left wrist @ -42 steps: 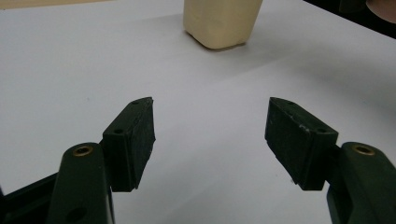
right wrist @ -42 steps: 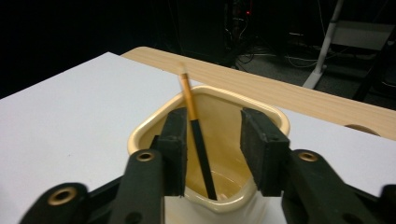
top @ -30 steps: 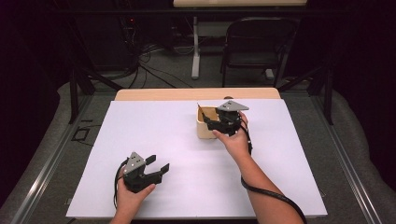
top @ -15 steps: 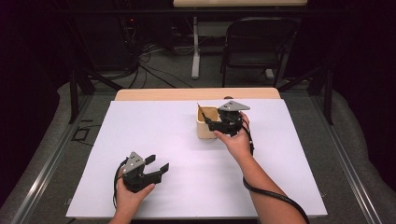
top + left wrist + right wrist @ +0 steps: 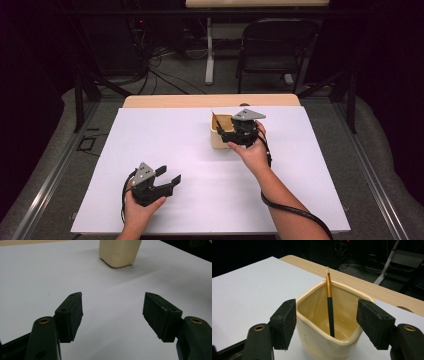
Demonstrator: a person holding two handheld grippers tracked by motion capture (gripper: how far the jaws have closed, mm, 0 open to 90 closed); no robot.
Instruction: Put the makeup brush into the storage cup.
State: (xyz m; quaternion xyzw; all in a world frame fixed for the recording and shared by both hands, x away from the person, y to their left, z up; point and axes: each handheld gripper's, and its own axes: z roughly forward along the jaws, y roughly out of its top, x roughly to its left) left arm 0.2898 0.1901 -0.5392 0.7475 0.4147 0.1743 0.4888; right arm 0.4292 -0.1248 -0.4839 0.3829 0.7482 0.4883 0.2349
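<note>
Nothing much had moved, but the right tool (image 5: 327,323) had just been opening its jaws wide around the cream cup (image 5: 324,340), gripping nothing. A brush (image 5: 329,312) leaned inside the cup on the table (image 5: 165,145). The left tool (image 5: 113,315) sat open and empty. One bump might have tipped the cup over.

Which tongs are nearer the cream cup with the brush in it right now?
The right tongs: their open jaws, which have just been opening, straddle the cream cup, pads off its walls. The left tongs rest open far off on the near left of the white table.
</note>
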